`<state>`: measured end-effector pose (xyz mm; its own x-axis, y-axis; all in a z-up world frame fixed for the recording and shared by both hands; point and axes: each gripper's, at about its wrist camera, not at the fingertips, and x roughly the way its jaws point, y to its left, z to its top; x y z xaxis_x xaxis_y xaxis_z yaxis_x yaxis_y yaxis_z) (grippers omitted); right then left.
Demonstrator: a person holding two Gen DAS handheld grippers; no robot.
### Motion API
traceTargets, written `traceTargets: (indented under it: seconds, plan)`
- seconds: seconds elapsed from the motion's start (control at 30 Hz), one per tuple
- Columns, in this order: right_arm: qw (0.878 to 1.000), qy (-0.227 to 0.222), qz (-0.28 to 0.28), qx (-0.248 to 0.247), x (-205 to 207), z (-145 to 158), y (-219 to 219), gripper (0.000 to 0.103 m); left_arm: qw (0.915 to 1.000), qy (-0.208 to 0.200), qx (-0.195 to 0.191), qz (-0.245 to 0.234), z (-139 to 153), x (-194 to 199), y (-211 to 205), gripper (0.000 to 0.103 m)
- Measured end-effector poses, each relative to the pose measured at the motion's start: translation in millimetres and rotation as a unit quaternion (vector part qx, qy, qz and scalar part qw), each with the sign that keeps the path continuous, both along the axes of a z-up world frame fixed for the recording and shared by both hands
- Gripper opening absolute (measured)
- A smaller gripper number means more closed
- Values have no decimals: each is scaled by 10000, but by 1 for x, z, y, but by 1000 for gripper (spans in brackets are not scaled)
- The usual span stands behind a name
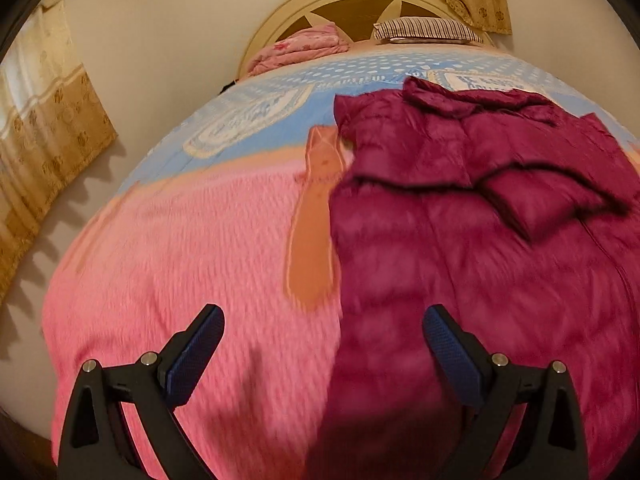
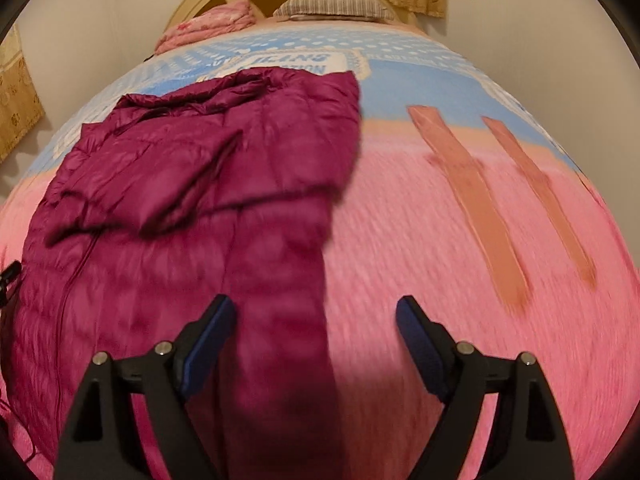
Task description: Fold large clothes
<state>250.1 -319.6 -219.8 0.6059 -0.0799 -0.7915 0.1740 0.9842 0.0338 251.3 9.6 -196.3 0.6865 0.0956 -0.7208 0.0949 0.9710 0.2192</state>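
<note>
Magenta quilted jacket [image 1: 480, 208]; pink-and-blue bedspread [image 1: 192, 240]; striped pillow [image 1: 424, 29].

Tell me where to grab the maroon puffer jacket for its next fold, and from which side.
Grip the maroon puffer jacket at its near hem corners, coming from the foot of the bed. The sleeves are already folded across the upper body, so the long lower panel lies flat towards you, probably ready to lift toward the collar. Both tongs, left and right, are open.
</note>
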Motion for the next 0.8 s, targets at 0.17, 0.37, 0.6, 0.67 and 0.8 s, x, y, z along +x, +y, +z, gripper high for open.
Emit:
traceTargets:
  seconds: [0.17, 0.37, 0.6, 0.67, 0.8]
  plan:
    - [10000, -44, -24, 44, -40, -5, 8, 85, 9997, 75, -233, 47, -8, -43, 8, 100]
    - [9997, -117, -135, 166, -80, -16, 11, 85, 9996, 30, -254, -113, -18, -81, 9, 100]
    - [9990, -150, -147, 393, -118, -22, 19, 85, 9989, 143, -413, -190, -15, -110, 15, 100]
    - [9994, -132, -78, 306, -129, -24, 24, 83, 9986, 168, -402, -286, -17, -122, 15, 100]
    - [9994, -110, 38, 325, -146, -28, 29, 73, 9977, 294, -496, -366, -23, -138, 19, 100]
